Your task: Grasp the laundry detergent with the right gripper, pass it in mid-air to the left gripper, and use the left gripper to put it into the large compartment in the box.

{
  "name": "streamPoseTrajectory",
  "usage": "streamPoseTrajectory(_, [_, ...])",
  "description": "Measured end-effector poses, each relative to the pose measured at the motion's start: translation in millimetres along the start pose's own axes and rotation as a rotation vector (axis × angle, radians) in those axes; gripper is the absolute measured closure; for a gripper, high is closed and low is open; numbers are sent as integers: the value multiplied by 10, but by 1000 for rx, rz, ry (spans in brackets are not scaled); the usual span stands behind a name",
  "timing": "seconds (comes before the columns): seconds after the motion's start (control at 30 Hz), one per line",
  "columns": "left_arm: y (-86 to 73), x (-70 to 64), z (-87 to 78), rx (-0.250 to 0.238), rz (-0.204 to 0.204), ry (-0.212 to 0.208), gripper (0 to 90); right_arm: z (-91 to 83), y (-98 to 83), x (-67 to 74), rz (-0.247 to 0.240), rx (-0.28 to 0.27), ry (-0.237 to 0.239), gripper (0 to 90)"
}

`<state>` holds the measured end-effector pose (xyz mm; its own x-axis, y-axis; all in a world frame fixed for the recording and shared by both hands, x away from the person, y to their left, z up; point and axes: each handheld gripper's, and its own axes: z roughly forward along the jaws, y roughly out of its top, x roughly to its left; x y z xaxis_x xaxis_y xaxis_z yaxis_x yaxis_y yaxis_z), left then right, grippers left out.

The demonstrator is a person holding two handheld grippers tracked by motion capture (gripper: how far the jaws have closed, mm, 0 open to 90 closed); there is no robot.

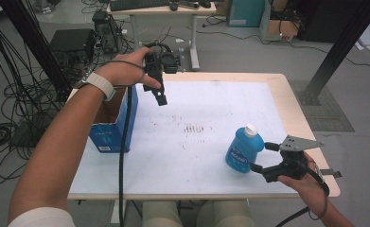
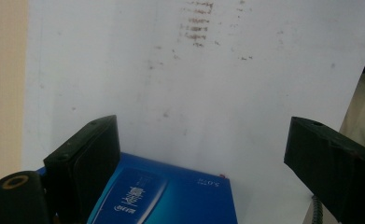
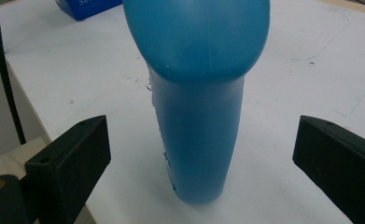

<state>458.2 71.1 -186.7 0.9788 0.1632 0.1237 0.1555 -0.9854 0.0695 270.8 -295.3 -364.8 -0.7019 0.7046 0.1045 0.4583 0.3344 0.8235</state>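
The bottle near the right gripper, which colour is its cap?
White; the bottle itself is blue. The cap shows best in the high view.

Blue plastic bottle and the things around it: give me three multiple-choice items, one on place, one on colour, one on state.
1. Where does the open blue cardboard box stand?
A. at the table's left edge
B. at the table's right edge
C. on the floor

2. What colour is the cap of the blue plastic bottle?
A. red
B. white
C. black

3. How are the right tongs set?
A. shut, empty
B. clamped on the bottle
C. open, bottle between the jaws, untouched

Answers: 1 A, the high view shows the box at the left edge, below the left tongs. 2 B, the cap looks white there. 3 C, the right gripper view shows gaps on both sides of the bottle.
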Motion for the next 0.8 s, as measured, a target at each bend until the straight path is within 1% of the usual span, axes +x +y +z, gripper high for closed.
streamPoseTrajectory(0.1, [1,2,2,4,2,-1,110,9,3,-4,-7,-5,2,41])
streamPoseTrajectory(0.13, [0,4,6,-1,6,2,110,8,3,0,1,-1,1,41])
streamPoseTrajectory(0.23, [-5,7,7,-3,7,2,110,16,4,-2,0,-4,2,41])
streamPoseTrajectory(0.33, [-10,4,8,-2,0,0,110,20,5,1,-1,-4,3,41])
streamPoseTrajectory(0.37, [-9,7,10,-3,6,2,110,21,4,1,0,-5,3,41])
streamPoseTrajectory(0.4, [-8,7,12,-3,6,2,110,38,5,-19,-30,-22,9,41])
streamPoseTrajectory(0.57, [-2,8,14,5,4,-3,110,53,-2,-23,-30,-24,8,41])
streamPoseTrajectory(0.73, [-1,14,24,1,7,-5,110,69,-7,-27,-25,-25,9,41])
streamPoseTrajectory(0.8, [-9,21,47,-20,14,-8,110,72,-6,-20,-17,-22,10,42])
